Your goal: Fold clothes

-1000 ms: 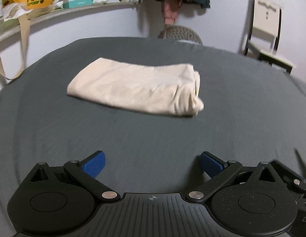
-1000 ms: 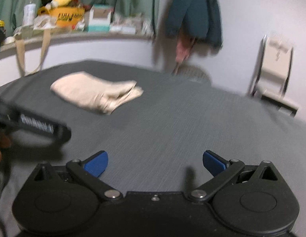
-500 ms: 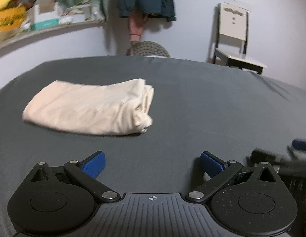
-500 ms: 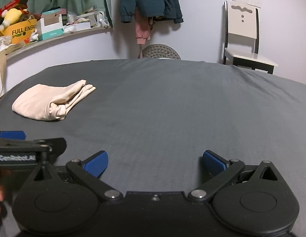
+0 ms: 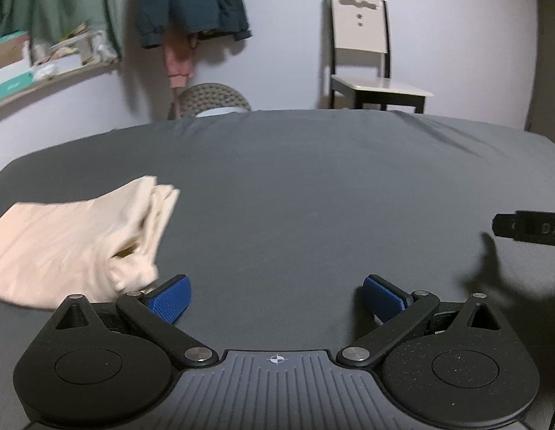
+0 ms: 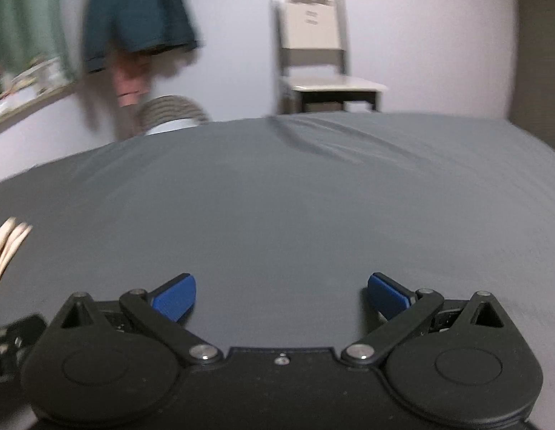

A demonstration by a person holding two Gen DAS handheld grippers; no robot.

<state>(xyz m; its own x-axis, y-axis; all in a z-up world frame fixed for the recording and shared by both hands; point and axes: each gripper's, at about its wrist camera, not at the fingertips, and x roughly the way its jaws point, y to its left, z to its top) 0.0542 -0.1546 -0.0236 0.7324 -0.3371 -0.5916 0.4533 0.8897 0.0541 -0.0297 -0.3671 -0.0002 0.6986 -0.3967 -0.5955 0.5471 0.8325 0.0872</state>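
Cream garment [image 5: 73, 247] lies folded on the grey bed [image 5: 313, 197], just beside the left gripper [image 5: 275, 295]; right gripper [image 6: 281, 295] is well apart. Both sets of fingers gape wide, empty. Soft, light, floppy, I'd judge; pinch the layered edge.

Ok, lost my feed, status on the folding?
Left gripper open, empty. Right gripper open, empty. Beige garment folded on grey sheet, beside left gripper. Nothing in the way.
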